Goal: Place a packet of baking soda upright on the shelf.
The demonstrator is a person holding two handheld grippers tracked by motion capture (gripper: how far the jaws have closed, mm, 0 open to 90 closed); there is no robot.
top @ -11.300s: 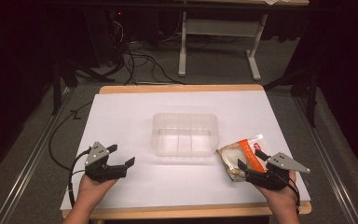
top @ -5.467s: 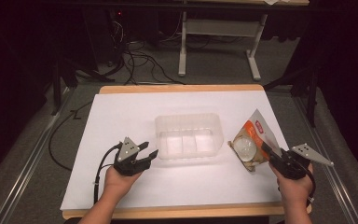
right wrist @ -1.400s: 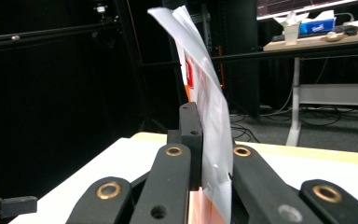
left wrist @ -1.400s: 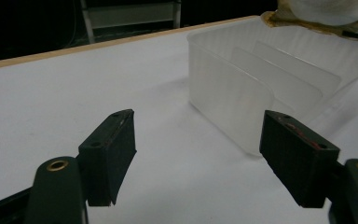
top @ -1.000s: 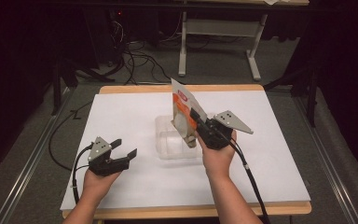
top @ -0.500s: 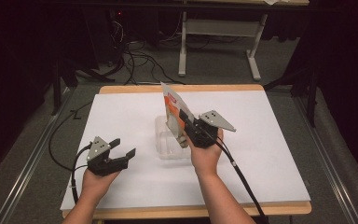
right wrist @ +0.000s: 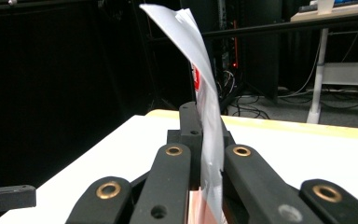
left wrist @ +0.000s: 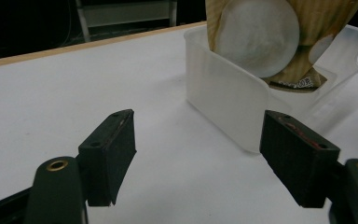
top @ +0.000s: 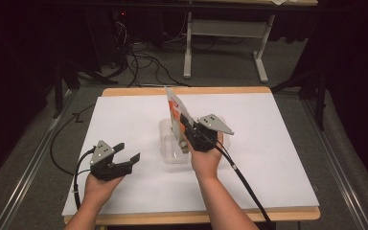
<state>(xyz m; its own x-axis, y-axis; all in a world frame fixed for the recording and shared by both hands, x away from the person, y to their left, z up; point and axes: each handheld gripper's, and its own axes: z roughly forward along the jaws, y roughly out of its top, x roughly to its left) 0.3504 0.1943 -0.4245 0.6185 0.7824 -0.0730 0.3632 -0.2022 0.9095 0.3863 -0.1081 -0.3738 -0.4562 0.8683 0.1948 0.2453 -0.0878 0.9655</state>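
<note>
Beyond the white table (top: 278, 143), cables (top: 134, 60) (perhaps power leads) — and a grey desk frame (top: 223, 40).

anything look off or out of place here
Nothing spilled or damaged. The flat orange-and-white packet stands on edge, tilted, half in the clear plastic tub, clamped by the right gripper; its top edge curls over. The left gripper is open.

Bright overhead light on the white table (top: 124, 120); surroundings dark, images soft.

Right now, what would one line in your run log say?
right gripper: shut on packet, over tub | left gripper: open, empty, left of tub | packet's lower end inside tub
</note>
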